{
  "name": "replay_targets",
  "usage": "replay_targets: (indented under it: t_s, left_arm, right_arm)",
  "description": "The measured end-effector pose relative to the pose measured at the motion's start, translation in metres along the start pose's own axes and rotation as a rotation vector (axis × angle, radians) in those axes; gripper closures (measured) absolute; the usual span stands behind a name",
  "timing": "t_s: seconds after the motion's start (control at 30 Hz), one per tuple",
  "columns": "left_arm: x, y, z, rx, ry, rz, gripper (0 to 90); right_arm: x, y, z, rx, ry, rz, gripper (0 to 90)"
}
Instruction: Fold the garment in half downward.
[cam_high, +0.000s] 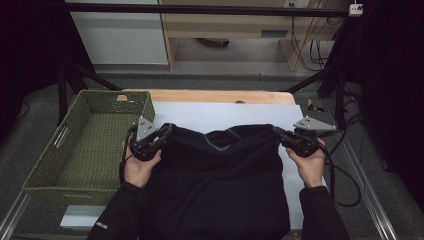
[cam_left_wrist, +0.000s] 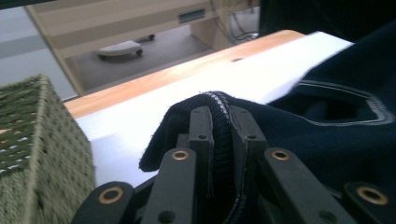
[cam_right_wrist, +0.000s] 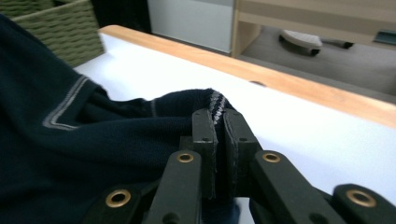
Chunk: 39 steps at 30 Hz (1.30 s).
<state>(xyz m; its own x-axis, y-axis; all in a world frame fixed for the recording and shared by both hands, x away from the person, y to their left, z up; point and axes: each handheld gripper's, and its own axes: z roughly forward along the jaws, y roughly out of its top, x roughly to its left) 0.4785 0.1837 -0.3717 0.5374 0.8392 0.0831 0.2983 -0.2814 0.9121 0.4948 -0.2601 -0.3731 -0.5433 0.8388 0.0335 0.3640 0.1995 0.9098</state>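
Sweater (cam_high: 220, 175), dark, hangs over the white-covered tabletop (cam_high: 225, 115) with each gripper's fingers (cam_left_wrist: 201, 130) clamped on a top corner, so I'd raise both evenly, keeping the edge taut.

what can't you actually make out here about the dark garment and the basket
- Dark garment: its lower end is cut off by the bottom edge of the high view, and the forearms cover its sides, so its kind is unclear.
- Fabric between the pads: the left gripper and right gripper cover the pinched hem.
- Green woven basket: blurred and cut by the frame edge in the left gripper view.
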Motion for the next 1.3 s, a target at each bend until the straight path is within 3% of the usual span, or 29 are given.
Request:
replay_targets:
  t_s: [0.23,0.4,0.53,0.63,0.8,0.9,1.07,1.1,1.2,1.3]
  left_arm:
    - [-0.008,-0.018,-0.045,-0.001,-0.034,-0.007,79.9]
    - [-0.02,-0.038,-0.071,0.008,-0.083,-0.01,79.9]
    - [-0.031,-0.055,-0.092,0.036,-0.111,0.0,79.9]
    - [-0.035,-0.073,-0.108,0.078,-0.12,-0.018,79.8]
    - [-0.044,-0.1,-0.118,0.191,-0.132,-0.038,79.8]
    - [-0.049,-0.108,-0.118,0.246,-0.114,-0.005,79.7]
    - [-0.055,-0.119,-0.113,0.351,-0.103,0.005,79.2]
    - [-0.056,-0.12,-0.112,0.368,-0.099,0.017,78.8]
    - [-0.056,-0.125,-0.107,0.392,-0.095,0.016,75.4]
    - [-0.053,-0.123,-0.108,0.365,-0.108,-0.008,66.9]
  right_arm:
    - [0.016,-0.021,-0.034,-0.015,0.062,0.024,84.7]
    - [0.031,-0.039,-0.055,0.009,0.113,0.019,84.7]
    - [0.042,-0.052,-0.068,0.045,0.146,0.018,84.6]
    - [0.048,-0.067,-0.076,0.083,0.167,0.033,84.6]
    - [0.054,-0.091,-0.082,0.156,0.206,0.056,84.7]
    - [0.059,-0.102,-0.085,0.214,0.221,0.065,84.6]
    - [0.065,-0.117,-0.086,0.304,0.245,0.077,84.4]
    - [0.066,-0.121,-0.084,0.337,0.228,0.061,84.3]
    - [0.071,-0.132,-0.075,0.408,0.211,0.048,83.7]
    - [0.074,-0.135,-0.068,0.431,0.227,0.037,79.9]
